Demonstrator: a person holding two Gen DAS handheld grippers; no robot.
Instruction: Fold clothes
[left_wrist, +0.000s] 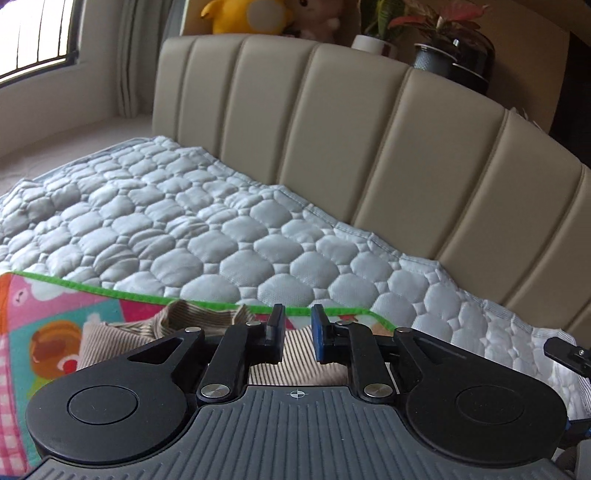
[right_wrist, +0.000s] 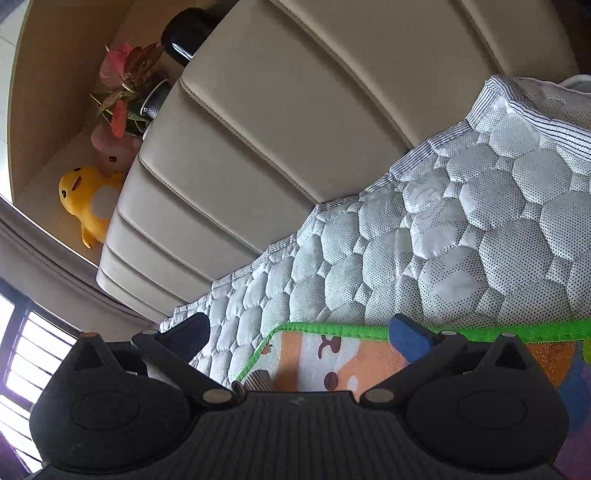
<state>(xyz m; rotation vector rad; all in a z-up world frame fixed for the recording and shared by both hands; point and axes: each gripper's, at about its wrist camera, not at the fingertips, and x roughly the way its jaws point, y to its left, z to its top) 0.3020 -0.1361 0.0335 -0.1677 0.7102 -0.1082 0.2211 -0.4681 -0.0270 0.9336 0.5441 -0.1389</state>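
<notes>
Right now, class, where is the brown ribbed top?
In the left wrist view the brown ribbed top lies at the bottom, on the colourful play mat just inside its green edge, directly under the left hand-held gripper.

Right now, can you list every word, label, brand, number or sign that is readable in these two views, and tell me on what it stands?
No readable text in either view.
The play mat carries only cartoon pictures.
The left gripper body shows a small crosshair mark, no letters.
The ribbed beige garment, quilted cover and headboard bear no writing.
</notes>
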